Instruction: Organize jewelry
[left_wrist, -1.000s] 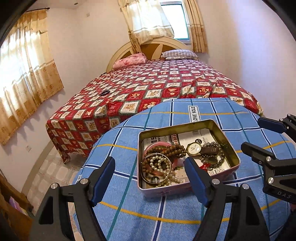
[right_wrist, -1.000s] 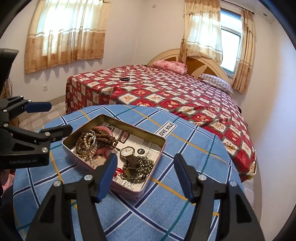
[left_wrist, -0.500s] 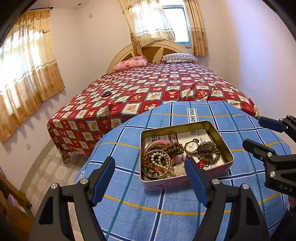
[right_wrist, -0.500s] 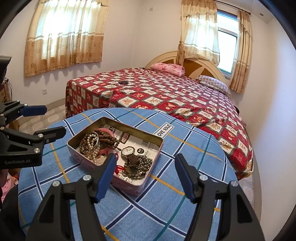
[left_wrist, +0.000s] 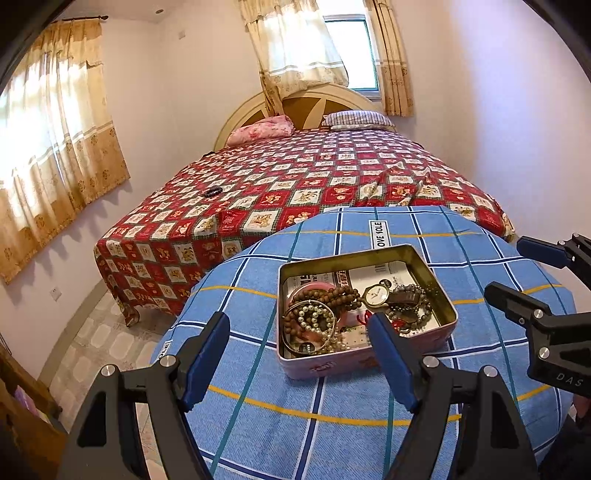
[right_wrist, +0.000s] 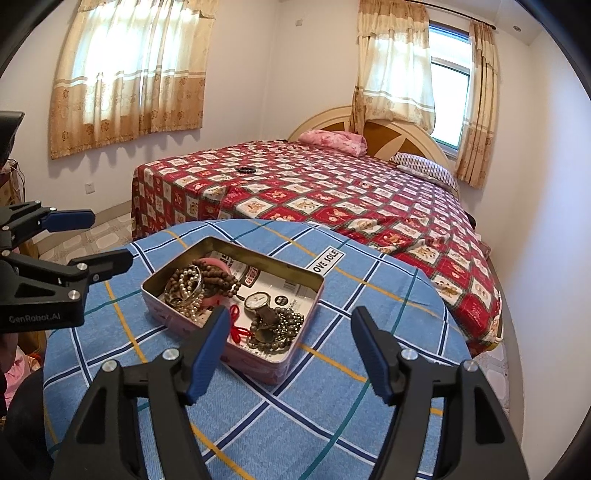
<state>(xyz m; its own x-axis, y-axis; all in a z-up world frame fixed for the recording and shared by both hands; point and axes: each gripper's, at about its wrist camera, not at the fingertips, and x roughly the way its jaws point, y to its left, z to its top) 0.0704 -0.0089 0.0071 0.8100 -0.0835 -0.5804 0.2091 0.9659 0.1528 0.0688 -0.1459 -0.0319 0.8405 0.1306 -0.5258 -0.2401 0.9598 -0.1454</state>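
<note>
The tin (right_wrist: 232, 302) sits on the blue checked cloth (right_wrist: 332, 406), holding the jewelry: beads (right_wrist: 218, 280), watch (right_wrist: 258, 302), pearls (right_wrist: 188, 284). Left gripper (left_wrist: 299, 354) and right gripper (right_wrist: 290, 350) hover short of it, jaws apart and empty, the right's just widening, likely preparing a pick.

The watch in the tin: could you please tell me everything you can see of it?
The watch has a round, gold-coloured case with a pale dial and a brown strap that looks like leather. It lies roughly face up inside the open tin, towards its right half in the left wrist view, on printed paper lining the bottom. Its strap rests on a heap of dull metallic beads, and the brown wooden beads reach its case from the left. A red cord lies just beside it. Nothing grips it.
</note>
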